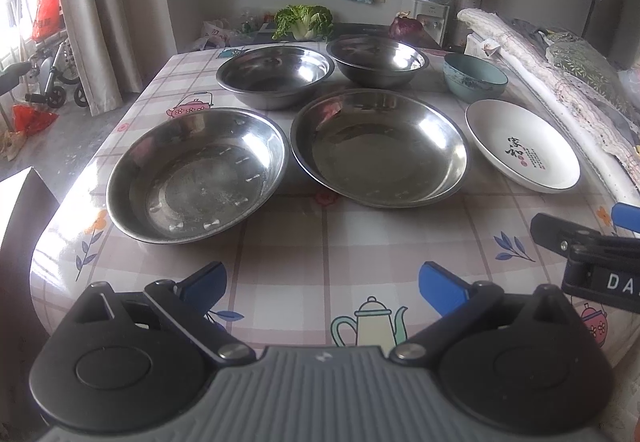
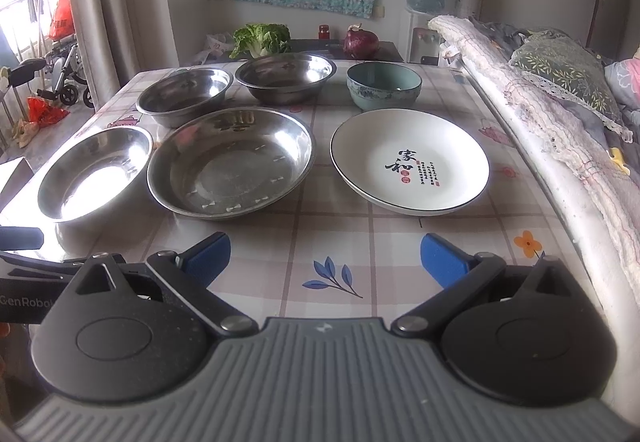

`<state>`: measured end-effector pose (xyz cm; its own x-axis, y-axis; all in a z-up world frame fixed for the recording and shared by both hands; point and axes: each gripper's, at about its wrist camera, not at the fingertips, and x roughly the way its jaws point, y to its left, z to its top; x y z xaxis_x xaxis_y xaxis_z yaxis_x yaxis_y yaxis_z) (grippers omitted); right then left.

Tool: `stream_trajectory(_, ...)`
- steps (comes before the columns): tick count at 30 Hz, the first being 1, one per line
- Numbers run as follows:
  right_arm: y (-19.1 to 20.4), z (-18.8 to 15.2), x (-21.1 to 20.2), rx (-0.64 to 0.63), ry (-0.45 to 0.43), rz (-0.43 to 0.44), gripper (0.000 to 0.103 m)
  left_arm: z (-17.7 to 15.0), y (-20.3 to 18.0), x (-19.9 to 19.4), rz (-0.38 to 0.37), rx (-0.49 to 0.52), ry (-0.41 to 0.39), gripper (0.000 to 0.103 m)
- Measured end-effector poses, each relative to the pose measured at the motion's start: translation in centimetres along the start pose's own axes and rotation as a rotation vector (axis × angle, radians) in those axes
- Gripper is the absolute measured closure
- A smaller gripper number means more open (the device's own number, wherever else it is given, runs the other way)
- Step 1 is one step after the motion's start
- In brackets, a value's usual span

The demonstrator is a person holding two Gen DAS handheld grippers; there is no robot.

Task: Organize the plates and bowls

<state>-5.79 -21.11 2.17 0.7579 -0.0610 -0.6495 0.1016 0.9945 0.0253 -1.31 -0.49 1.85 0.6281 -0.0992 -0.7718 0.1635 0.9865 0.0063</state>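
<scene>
Both the left hand-held gripper (image 1: 322, 288) and the right hand-held gripper (image 2: 325, 260) hover over the near edge of the bench (image 2: 360, 242) with their blue fingers spread wide and nothing between them. On the checked cloth, the near row holds two steel plates (image 1: 198, 175) (image 1: 380, 147) side by side and a white ceramic plate (image 2: 410, 161) with black characters to their right. The far row holds two steel bowls (image 1: 276, 75) (image 1: 378, 61) and a blue-green ceramic bowl (image 2: 384, 85), all upright and apart from one another.
</scene>
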Motion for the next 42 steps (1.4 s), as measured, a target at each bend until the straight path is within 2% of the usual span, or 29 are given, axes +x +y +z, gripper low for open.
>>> stream_trajectory(42, 0.65, -0.25, 0.51, -0.004, 0.02, 0.005, 0.001, -0.26, 0.89, 0.4, 0.006, -0.016, 0.015, 0.0)
